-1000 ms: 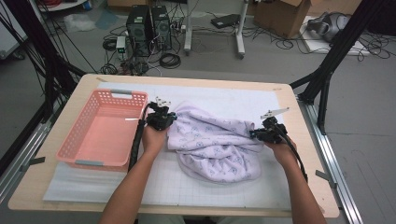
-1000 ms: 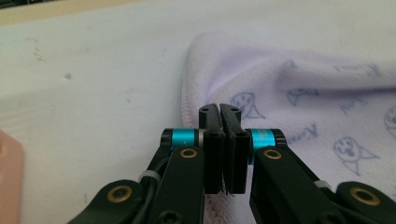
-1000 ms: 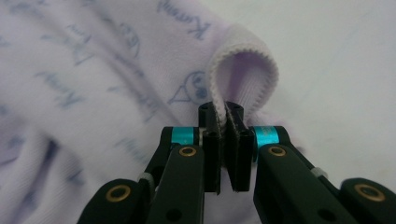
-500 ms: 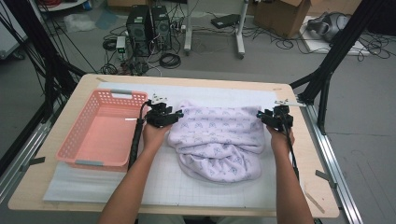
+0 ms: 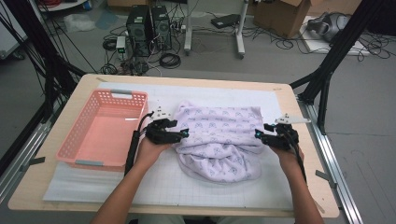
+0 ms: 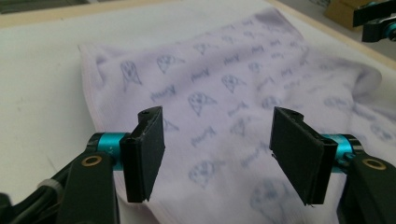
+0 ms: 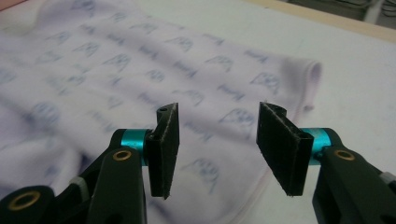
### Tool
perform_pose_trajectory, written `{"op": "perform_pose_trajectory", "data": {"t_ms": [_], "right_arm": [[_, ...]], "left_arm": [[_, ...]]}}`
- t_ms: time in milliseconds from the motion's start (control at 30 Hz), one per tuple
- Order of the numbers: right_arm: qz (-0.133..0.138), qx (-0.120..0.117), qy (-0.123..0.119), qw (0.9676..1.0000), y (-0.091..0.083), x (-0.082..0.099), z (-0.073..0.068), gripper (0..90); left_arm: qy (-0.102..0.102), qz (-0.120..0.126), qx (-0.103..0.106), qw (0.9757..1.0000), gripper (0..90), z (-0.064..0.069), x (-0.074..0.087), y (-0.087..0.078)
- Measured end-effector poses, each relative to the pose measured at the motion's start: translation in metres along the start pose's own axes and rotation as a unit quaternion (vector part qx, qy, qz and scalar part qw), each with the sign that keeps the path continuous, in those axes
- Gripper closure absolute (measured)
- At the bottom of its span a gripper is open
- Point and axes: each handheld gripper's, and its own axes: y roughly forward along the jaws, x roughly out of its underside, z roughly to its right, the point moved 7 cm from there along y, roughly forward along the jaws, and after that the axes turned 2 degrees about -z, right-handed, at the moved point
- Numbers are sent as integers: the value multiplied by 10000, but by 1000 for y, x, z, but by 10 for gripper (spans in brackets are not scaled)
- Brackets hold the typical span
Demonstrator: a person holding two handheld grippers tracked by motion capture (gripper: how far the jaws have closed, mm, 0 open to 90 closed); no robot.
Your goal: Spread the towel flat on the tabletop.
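Lavender printed towel [image 5: 219,140] lies rumpled mid-table on white mat [image 5: 187,182], just right of pink basket [image 5: 105,133]. L gripper [image 5: 183,134] at its left edge, R gripper [image 5: 259,134] at right edge; both jaws just opened, pads clear of cloth, nothing held.

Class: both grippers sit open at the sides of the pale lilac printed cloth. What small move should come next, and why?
Probably pinch the near edge to fold: the pale lilac printed cloth lies flat at its far edge but bunched nearer the person, and the left gripper and right gripper, jaws just opened, hold nothing.
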Motion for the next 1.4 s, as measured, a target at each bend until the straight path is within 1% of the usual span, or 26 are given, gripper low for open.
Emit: {"op": "perform_pose_trajectory", "data": {"t_ms": [67, 133, 167, 233, 333, 367, 400, 433, 467, 500, 533, 567, 600, 633, 667, 700, 833, 867, 900, 967, 1000, 1033, 1133, 1200, 1233, 1400], "right_arm": [[101, -137, -104, 9998, -6, 11, -9, 515], [82, -131, -161, 9998, -8, 15, -12, 515], [4, -186, -182, 9997, -13, 29, -21, 515], [-7, -227, -175, 9996, -14, 34, -24, 513], [-78, -420, -140, 9990, -15, 49, -35, 513], [-187, -590, -161, 9980, -12, 55, -43, 513], [-284, -634, -218, 9973, -10, 57, -47, 513], [-284, -634, -218, 9973, -10, 57, -47, 513], [-412, -710, -273, 9963, -3, 60, -54, 514], [-412, -710, -273, 9963, -3, 60, -54, 514], [-546, -596, -363, 9961, 3, 61, -55, 547], [-546, -596, -363, 9961, 3, 61, -55, 547], [-530, -559, -354, 9964, 3, 59, -54, 583], [-543, -561, -313, 9965, 4, 59, -54, 632], [-555, -561, -333, 9963, 4, 59, -52, 792], [-559, -565, -343, 9962, 4, 58, -51, 862], [-444, -582, -320, 9968, 4, 55, -49, 876], [-340, -587, -292, 9973, 4, 52, -49, 877], [-92, -522, -233, 9983, 1, 43, -46, 878], [48, -474, -201, 9987, 0, 38, -44, 878], [318, -370, -65, 9988, -2, 27, -37, 878], [318, -370, -65, 9988, -2, 27, -37, 878], [555, -189, 147, 9982, -2, 15, -27, 877], [774, 61, 364, 9963, -1, 1, -11, 878], [774, 61, 364, 9963, -1, 1, -11, 878], [782, 604, 739, 9924, 9, -13, 19, 880]], "left_arm": [[75, -125, -88, 9999, 348, 4, 9, -4], [95, -171, -49, 9998, 348, 6, 18, -7], [85, -173, -37, 9998, 346, 6, 22, -9], [5, -241, 29, 9997, 343, 7, 28, -10], [24, -301, 94, 9995, 341, 9, 35, -8], [50, -341, 109, 9993, 370, 10, 37, -7], [103, -371, 143, 9992, 422, 12, 38, -6], [143, -389, 189, 9990, 422, 14, 39, -4], [164, -426, 207, 9987, 575, 16, 40, -2], [194, -471, 213, 9985, 575, 17, 41, 0], [271, -484, 187, 9983, 788, 19, 42, 1], [390, -487, 113, 9980, 788, 19, 41, 2], [359, -408, 65, 9985, 843, 20, 40, 2], [315, -329, 56, 9989, 842, 19, 37, 2], [298, -228, 16, 9993, 855, 18, 35, 1], [282, -176, -20, 9994, 859, 16, 32, 0], [204, -19, -173, 9996, 867, 10, 23, -3], [177, 62, -218, 9996, 868, 7, 20, -3], [149, 86, -272, 9995, 870, 4, 17, -3], [67, 131, -366, 9992, 871, -2, 9, -1], [41, 119, -416, 9991, 872, -5, 5, 1], [10, 183, -486, 9987, 872, -9, 1, 3], [-180, 282, -671, 9972, 872, -18, -11, 9], [-247, 300, -799, 9960, 872, -25, -18, 15], [-269, 291, -869, 9954, 872, -28, -22, 17], [-350, 312, -1204, 9916, 872, -45, -29, 31]]}}
